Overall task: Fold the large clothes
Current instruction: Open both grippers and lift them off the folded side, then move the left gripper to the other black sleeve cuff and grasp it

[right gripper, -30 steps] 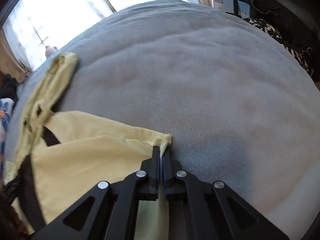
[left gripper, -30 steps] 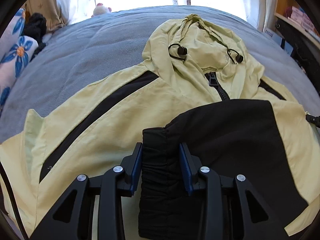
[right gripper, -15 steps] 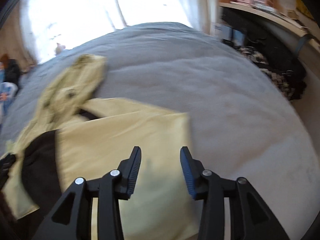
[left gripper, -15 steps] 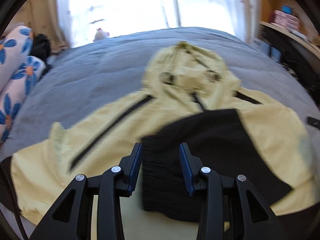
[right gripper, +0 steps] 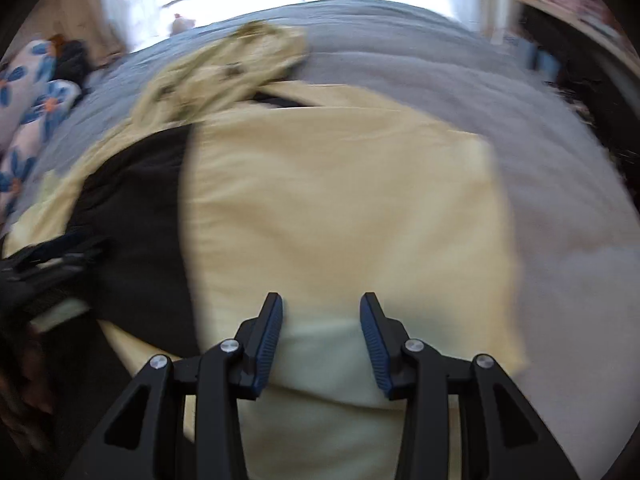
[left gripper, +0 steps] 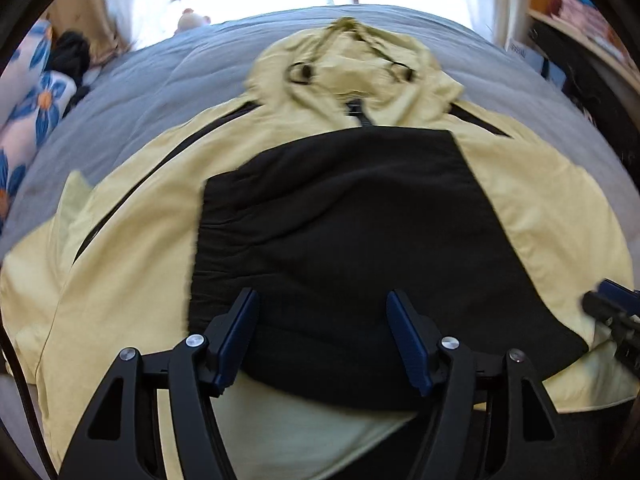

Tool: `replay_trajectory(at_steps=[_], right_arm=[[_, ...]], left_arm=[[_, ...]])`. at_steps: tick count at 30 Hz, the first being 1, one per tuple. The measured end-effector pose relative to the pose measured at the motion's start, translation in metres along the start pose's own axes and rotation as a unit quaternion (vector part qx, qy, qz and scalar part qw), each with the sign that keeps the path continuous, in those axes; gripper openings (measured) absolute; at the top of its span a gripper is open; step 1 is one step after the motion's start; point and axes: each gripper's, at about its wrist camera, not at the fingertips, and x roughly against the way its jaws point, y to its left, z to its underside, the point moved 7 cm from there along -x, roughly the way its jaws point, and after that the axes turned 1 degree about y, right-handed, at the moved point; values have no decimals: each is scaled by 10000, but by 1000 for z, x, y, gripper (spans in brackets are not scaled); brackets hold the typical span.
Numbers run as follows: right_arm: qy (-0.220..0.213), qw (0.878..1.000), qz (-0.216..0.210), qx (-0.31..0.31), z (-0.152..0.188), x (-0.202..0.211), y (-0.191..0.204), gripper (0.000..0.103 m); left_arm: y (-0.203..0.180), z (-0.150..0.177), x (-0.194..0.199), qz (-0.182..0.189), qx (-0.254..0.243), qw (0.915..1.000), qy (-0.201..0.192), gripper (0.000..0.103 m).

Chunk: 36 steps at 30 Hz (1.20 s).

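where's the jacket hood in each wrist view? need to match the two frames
Left wrist: hood top centre, at the far end of the jacket, drawcords showing.
Right wrist: hood upper left, blurred, beyond the folded yellow panel.
Shared landmark: the blue-flowered pillow at the left edge of both views.

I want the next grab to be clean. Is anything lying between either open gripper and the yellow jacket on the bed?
Nothing visible does. The left gripper hangs open over the jacket's black panel; the right gripper hangs open over the yellow jacket.
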Motion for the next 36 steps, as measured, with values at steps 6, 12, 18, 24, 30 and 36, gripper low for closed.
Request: replay_trajectory(at_steps=[6, 12, 18, 24, 30, 36], right_arm=[[76, 9949, -127, -993, 16, 12, -66, 38], [215, 9920, 80, -1241, 31, 29, -66, 40], [256, 9919, 139, -1237, 49, 51, -52, 40], [265, 9932, 26, -1130, 75, 75, -24, 40], [342, 9969, -123, -695, 100, 95, 20, 40], [325, 9991, -270, -91, 112, 117, 81, 40]], left_arm=[[2, 11, 13, 230, -107, 9997, -5, 62], [-1, 16, 36, 59, -75, 9999, -82, 63], [12, 23, 70, -75, 68, 9999, -132, 63], [28, 49, 110, -215, 243, 9994, -106, 64], [47, 79, 152, -209, 404, 9989, -131, 64], [85, 96, 190, -262, 693, 9969, -253, 64]])
